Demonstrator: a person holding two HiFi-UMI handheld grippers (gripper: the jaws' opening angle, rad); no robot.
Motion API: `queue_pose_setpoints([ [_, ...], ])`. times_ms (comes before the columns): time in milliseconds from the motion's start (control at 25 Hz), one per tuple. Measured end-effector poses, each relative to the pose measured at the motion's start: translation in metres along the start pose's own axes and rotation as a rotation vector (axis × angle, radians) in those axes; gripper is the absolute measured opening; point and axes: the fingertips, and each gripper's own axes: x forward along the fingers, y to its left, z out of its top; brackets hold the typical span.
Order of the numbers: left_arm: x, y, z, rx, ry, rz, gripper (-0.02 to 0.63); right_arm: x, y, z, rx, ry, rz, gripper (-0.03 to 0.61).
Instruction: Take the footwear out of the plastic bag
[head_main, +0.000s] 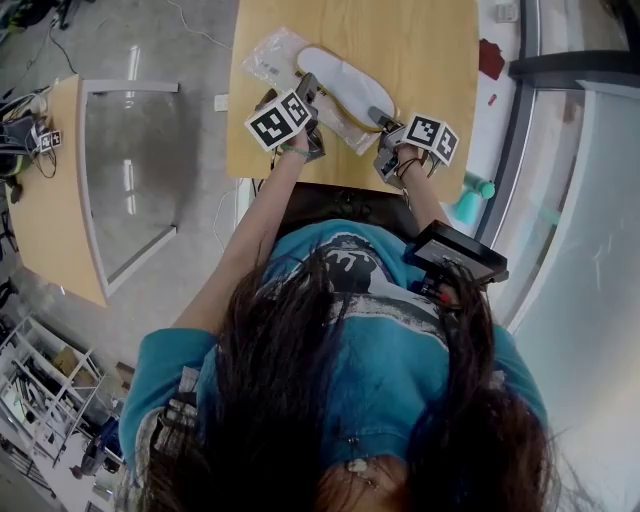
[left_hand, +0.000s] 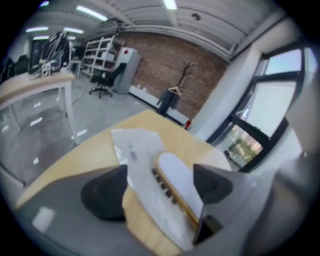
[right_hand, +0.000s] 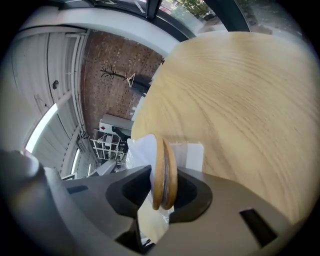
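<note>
A pair of flat slippers (head_main: 345, 85), white on top with tan soles, lies on the wooden table (head_main: 420, 45), partly out of a clear plastic bag (head_main: 272, 57). My right gripper (head_main: 383, 122) is shut on the near end of the slippers; in the right gripper view the two tan soles (right_hand: 164, 165) stand on edge between the jaws of my right gripper (right_hand: 165, 189), with bag film (right_hand: 144, 150) behind them. My left gripper (head_main: 308, 90) stands open over the bag. In the left gripper view the bag (left_hand: 137, 150) and slipper (left_hand: 177, 180) lie between its wide jaws, untouched.
The near edge of the table runs just below both grippers. A small red object (head_main: 490, 58) and a teal object (head_main: 470, 200) lie off the table's right side. A second wooden desk (head_main: 50, 200) stands far to the left.
</note>
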Motion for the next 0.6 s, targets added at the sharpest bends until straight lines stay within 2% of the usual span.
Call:
queue_pose_setpoints([
  [80,-0.006,-0.005,0.006,0.082,-0.027,-0.038,0.403,0.0,0.003,-0.001,-0.012,0.003,0.016,0.1],
  [120,-0.007,-0.008,0.005,0.095,-0.026,-0.063,0.403,0.001,0.005,-0.001,-0.022,0.01,0.027,0.1],
  [200,-0.01,-0.012,-0.002,0.087,-0.006,-0.105,0.403,0.001,0.007,-0.003,-0.05,0.027,0.033,0.126],
  [320,-0.013,-0.015,-0.011,0.088,0.017,-0.149,0.403,-0.003,0.01,-0.004,-0.119,0.043,0.008,0.202],
  [440,-0.019,-0.017,-0.013,0.155,0.006,-0.173,0.403,-0.01,0.012,-0.004,-0.221,0.082,-0.05,0.244],
  [600,-0.033,-0.019,-0.012,0.269,-0.02,-0.169,0.403,-0.031,0.004,0.012,-0.414,0.066,-0.187,0.245],
])
